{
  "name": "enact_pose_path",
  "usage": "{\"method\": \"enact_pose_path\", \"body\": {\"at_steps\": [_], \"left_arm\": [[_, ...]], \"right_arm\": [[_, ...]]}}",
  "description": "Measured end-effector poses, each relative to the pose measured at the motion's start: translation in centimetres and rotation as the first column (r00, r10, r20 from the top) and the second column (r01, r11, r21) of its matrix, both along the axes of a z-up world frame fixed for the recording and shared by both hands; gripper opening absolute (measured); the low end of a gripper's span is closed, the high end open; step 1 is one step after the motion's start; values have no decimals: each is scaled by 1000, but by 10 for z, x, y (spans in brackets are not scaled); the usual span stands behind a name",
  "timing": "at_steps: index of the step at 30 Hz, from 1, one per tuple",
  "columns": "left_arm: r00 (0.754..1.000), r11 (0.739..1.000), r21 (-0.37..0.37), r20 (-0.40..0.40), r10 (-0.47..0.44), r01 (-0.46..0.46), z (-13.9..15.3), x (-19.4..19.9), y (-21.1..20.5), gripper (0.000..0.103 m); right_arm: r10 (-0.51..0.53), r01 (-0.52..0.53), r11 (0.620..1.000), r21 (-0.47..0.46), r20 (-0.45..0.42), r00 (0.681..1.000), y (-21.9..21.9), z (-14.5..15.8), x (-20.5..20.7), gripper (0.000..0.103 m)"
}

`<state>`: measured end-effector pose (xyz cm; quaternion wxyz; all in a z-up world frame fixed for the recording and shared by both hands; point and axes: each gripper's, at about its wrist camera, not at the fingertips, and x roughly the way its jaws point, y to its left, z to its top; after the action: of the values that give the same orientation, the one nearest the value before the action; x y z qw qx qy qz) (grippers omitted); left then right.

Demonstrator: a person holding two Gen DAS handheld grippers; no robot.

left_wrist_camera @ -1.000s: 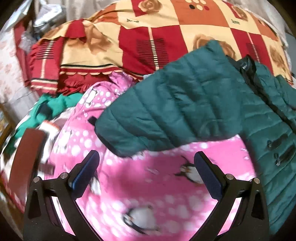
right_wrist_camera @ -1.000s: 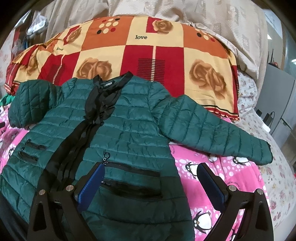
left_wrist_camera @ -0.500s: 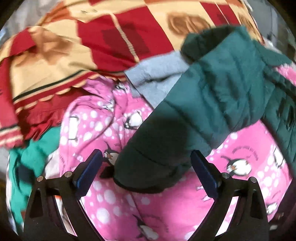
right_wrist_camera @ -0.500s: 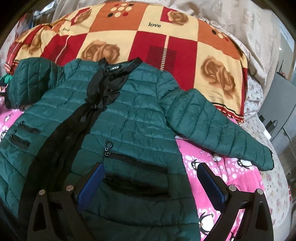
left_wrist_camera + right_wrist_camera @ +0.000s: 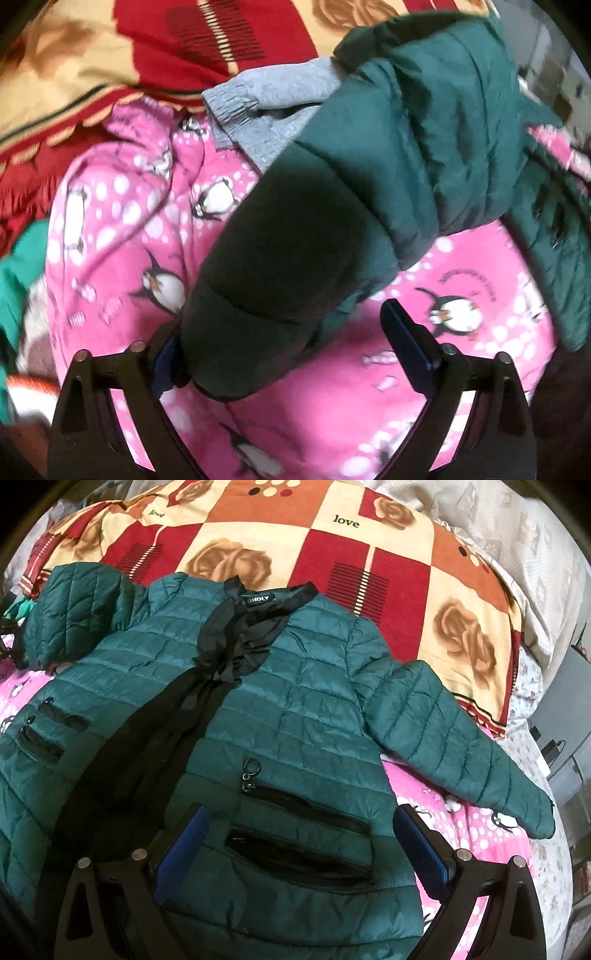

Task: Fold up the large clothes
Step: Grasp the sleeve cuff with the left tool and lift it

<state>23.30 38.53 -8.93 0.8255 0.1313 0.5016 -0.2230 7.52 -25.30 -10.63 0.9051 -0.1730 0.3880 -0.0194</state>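
Jacket: a dark green quilted jacket (image 5: 295, 701) lies face up and spread out on a pink penguin-print blanket (image 5: 480, 834), collar toward the patchwork quilt, black trim down the front, zipped pockets on both sides.
Far sleeve: one sleeve (image 5: 454, 746) stretches out flat across the pink blanket toward the edge of the bed.
Near sleeve: the other sleeve (image 5: 332, 229) runs down to its cuff, which sits between the fingers of the left gripper (image 5: 288, 354).
Left jaws: wide, with the cuff against the left finger and clear of the right one; not closed on it.
Right gripper (image 5: 299, 845): hovers over the lower front of the jacket by the pocket zips.
Right jaws: wide, holding nothing.
Grey garment (image 5: 273, 99): a ribbed cuff pokes out from under the near sleeve.
Quilt (image 5: 369, 554): red, orange and cream squares with roses, lying behind the jacket.
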Motion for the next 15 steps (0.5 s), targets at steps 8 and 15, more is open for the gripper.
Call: {"method": "enact_pose_path", "body": {"at_steps": [8,15], "left_arm": [[987,986,-38,-11,161,-162,5,-35,-6,15],[987,981,-116,-65,149,-155,54,-101,-30,14]], "right_arm": [[-25,25,1000,7,22,999,-6,7,-4,99],[-30,30,1000,-2,41,999,-13,12,-18,99]]}}
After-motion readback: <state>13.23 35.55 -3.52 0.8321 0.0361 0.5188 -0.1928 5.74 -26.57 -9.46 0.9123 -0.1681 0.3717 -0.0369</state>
